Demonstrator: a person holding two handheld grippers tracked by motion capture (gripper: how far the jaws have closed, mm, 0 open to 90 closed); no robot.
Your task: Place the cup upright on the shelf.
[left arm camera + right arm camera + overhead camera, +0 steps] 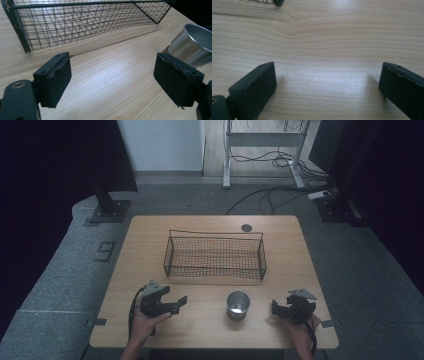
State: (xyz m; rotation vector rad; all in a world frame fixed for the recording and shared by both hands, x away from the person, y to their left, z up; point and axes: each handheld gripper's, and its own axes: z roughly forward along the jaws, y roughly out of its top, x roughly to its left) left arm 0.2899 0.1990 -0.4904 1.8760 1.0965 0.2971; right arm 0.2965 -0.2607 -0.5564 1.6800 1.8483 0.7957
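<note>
Looking down at the tabletop (150, 240), we've got the metal cup (238, 305) standing upright near the front edge, between our two hands and just in front of the wire basket (215, 254). Our left tool (175, 304) points toward the cup with its jaws spread apart and nothing between them; the cup sits off to one side, not touching. Our right tool (278, 309) hangs over bare wood, jaws wide too.
</note>
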